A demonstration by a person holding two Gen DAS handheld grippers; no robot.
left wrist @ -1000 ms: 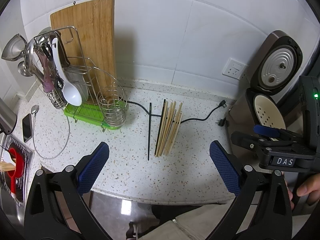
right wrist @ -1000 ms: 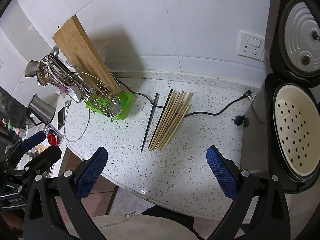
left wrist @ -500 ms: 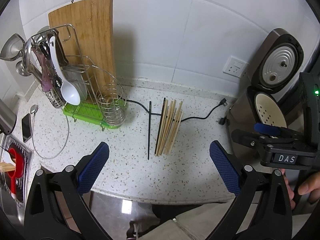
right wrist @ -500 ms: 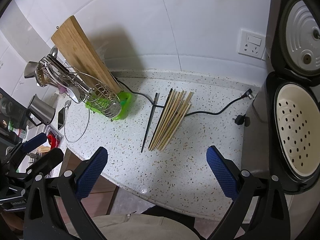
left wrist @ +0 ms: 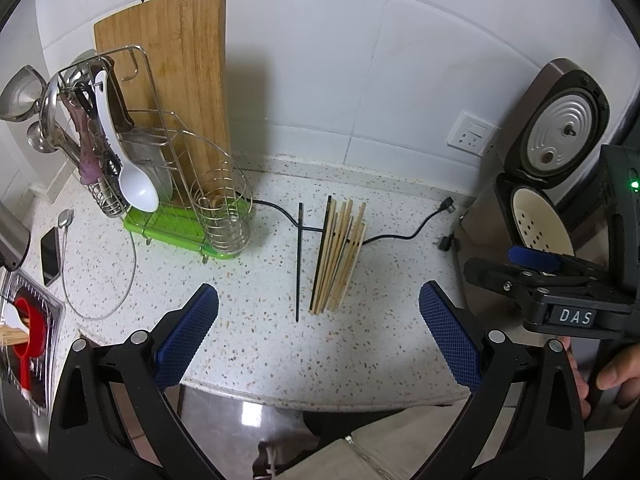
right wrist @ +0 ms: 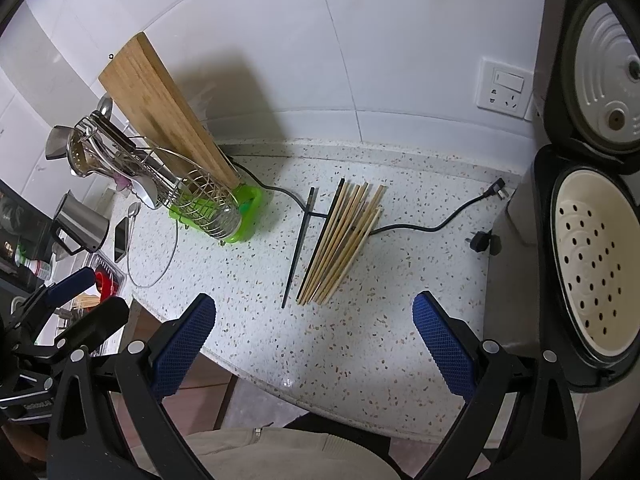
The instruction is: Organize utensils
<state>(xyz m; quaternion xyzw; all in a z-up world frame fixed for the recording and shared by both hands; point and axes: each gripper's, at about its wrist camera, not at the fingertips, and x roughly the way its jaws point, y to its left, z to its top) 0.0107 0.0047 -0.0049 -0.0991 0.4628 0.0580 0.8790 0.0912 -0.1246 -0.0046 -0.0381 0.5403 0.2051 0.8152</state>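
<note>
My left gripper (left wrist: 319,310) is spread wide with nothing between its blue pads (left wrist: 188,334); it hangs over the near edge of the speckled counter (left wrist: 360,344). My right gripper (right wrist: 314,318) is likewise spread, nothing held, over the same near edge. In the left view the right gripper shows at far right, with a hand (left wrist: 616,372) beneath it.

Bundle of wooden chopsticks (left wrist: 338,256) lies flat mid-counter, ahead of both grippers, well apart from the pads. It lies across a black power cord (left wrist: 400,236). A single black chopstick (left wrist: 298,262) lies just left of the bundle, roughly parallel, not touching it that I can tell.

Wire utensil rack (left wrist: 176,184) on a green drip tray (left wrist: 172,228) stands left of the chopsticks, toward the wall. Its round wire cup (left wrist: 224,216) sits at the rack's right end. A white spoon (left wrist: 134,184) and metal ladles hang at the rack's left side. Bamboo cutting board (left wrist: 180,68) leans on the tile wall behind the rack.

Rice cooker (right wrist: 588,248) at far right, lid up.
</note>
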